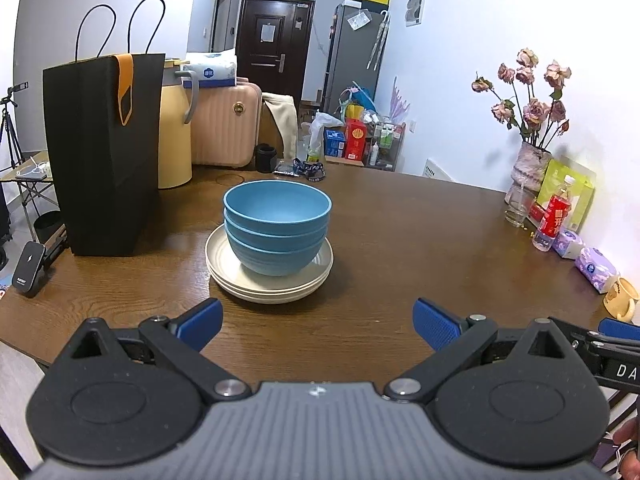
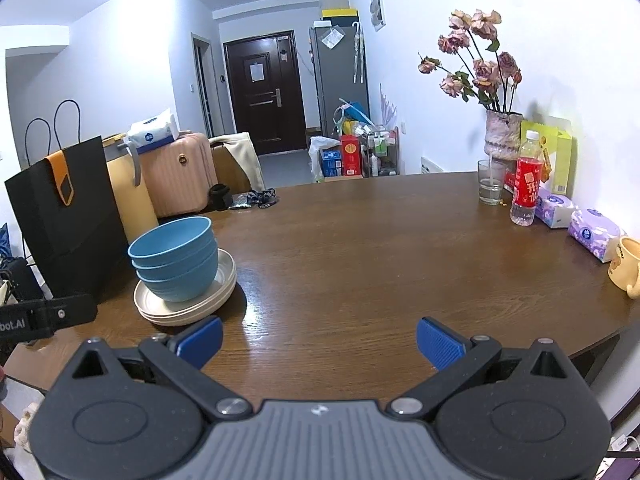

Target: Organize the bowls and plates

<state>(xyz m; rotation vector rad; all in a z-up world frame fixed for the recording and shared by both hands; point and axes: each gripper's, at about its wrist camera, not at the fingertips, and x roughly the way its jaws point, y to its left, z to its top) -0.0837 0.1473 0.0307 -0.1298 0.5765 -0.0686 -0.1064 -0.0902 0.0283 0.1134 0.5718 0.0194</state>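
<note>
Three nested blue bowls (image 1: 277, 226) sit on a stack of cream plates (image 1: 224, 264) in the middle of the brown wooden table (image 1: 400, 248). My left gripper (image 1: 318, 322) stands open just in front of that stack, nothing between its blue pads. In the right wrist view the same bowls (image 2: 174, 258) and plates (image 2: 224, 280) lie to the left. My right gripper (image 2: 319, 340) is open over bare table, right of the stack. The right gripper's edge shows at the far right of the left wrist view.
A black paper bag (image 1: 102, 152) and a yellow jug (image 1: 174, 136) stand left of the stack. Along the right edge: a vase of dried roses (image 2: 502, 136), a glass (image 2: 491, 188), a red-labelled bottle (image 2: 527, 184), tissue packs (image 2: 594, 238) and a yellow mug (image 2: 628, 268).
</note>
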